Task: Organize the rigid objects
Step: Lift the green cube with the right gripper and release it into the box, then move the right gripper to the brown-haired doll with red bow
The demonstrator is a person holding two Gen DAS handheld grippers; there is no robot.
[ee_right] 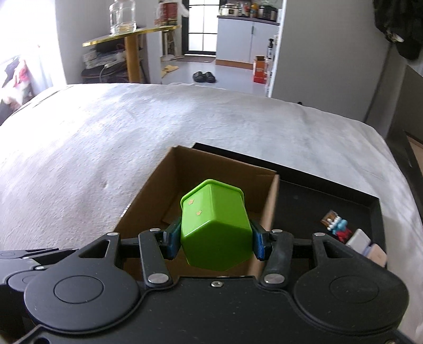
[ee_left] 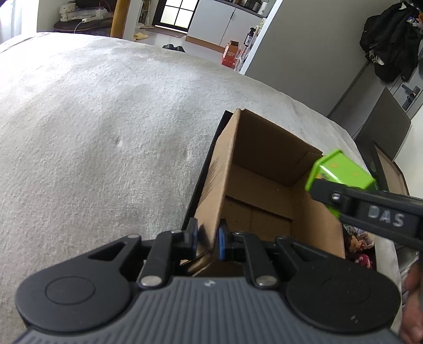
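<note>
We hold the green hexagonal container (ee_right: 215, 227) clamped in our right gripper (ee_right: 214, 239) over the cardboard box (ee_right: 156, 190), long axis pointing away, base toward us, while our left gripper (ee_left: 207, 239) pinches the box's wall.

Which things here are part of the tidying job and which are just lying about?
In the job:
green container, clamped in the right gripper
cardboard box, its wall pinched by the left gripper
black tray holding small toys

Just lying about:
slippers
glass jar
orange carton
</note>
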